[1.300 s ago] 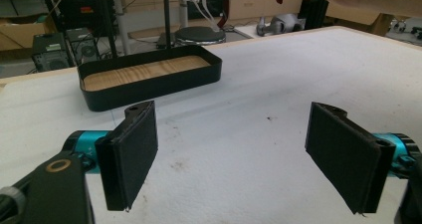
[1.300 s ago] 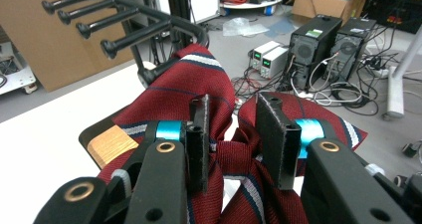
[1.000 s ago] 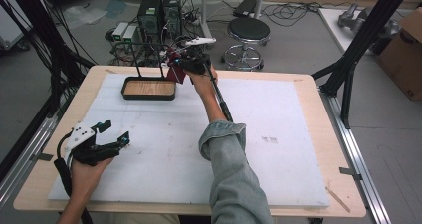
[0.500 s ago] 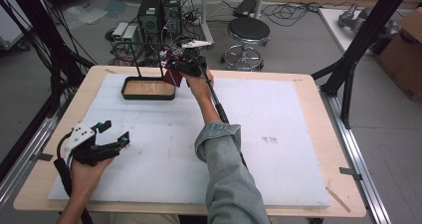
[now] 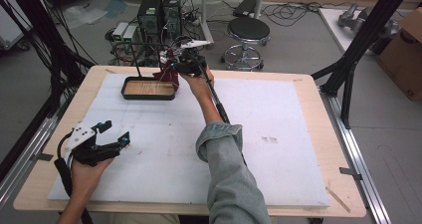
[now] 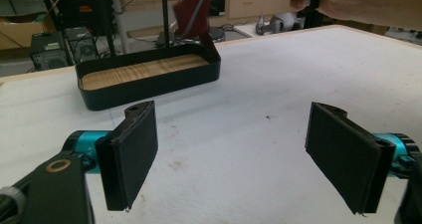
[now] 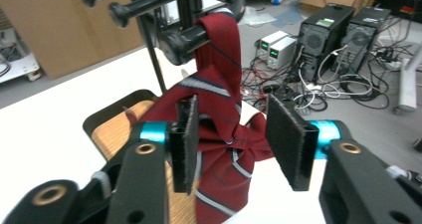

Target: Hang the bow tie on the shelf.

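A dark red striped tie point(image 7: 219, 74) hangs over a black peg point(image 7: 186, 40) of a rack at the table's far side. The rack stands in a black tray with a wooden floor point(image 5: 149, 95). My right gripper point(image 7: 231, 139) is at the tie's lower part. Its jaws have just been opening; the tie hangs between them, and the right pad point(image 7: 286, 139) stands clear of it. From above, the right gripper point(image 5: 181, 64) is beside the tie point(image 5: 168, 74). My left gripper point(image 5: 113, 134) rests near the front left, open wide point(image 6: 234, 154) with nothing between its pads.
A white foam mat point(image 5: 278, 114) covers the wooden table. Behind the table are computer towers point(image 5: 159, 10), cables and a round stool point(image 5: 248, 32). Black frame posts point(image 5: 348, 69) flank the table, and a cardboard box point(image 5: 405, 50) stands at the right.
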### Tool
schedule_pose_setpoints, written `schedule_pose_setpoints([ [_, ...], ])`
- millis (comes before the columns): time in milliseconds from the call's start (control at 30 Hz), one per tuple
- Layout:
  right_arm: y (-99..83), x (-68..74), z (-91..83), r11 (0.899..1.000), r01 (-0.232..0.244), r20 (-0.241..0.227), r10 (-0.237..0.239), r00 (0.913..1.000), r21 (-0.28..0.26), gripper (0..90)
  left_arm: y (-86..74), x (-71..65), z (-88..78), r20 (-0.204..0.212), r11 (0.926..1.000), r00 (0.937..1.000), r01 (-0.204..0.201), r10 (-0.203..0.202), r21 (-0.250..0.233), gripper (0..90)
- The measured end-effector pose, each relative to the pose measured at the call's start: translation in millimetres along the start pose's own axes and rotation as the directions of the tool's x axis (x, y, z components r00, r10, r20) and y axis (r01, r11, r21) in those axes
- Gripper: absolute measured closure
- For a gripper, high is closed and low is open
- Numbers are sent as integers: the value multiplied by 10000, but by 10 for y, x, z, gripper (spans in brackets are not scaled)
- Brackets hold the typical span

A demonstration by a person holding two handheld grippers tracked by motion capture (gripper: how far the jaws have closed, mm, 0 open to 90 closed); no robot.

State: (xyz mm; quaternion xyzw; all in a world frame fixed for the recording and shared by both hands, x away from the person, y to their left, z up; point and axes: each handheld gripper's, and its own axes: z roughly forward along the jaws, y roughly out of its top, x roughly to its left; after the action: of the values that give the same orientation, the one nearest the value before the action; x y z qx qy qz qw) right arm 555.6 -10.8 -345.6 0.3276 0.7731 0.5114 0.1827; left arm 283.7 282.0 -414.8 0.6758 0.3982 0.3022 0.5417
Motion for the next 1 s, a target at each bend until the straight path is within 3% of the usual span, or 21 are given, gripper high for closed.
schedule_pose_setpoints([
  [133,21,23,-42,9992,374,-178,-371,9992,149,489,-1,-2,2,24,10000,10000,-16,16,22,210],
  [333,44,59,-166,9976,688,-393,-689,9968,-36,413,2,-4,-4,-7,10000,10000,-24,24,-15,210],
  [633,102,-8,-473,9958,415,-612,-465,9970,-810,322,0,-17,14,-6,10000,10000,-63,63,32,210],
  [867,169,-160,-814,9896,24,-557,-105,9984,-1438,266,-5,-25,21,-14,9999,9999,-105,105,53,210],
  [1000,169,-256,-1046,9833,27,-290,-81,9995,-1817,228,-12,-25,27,-33,9999,9999,-126,126,47,210],
])
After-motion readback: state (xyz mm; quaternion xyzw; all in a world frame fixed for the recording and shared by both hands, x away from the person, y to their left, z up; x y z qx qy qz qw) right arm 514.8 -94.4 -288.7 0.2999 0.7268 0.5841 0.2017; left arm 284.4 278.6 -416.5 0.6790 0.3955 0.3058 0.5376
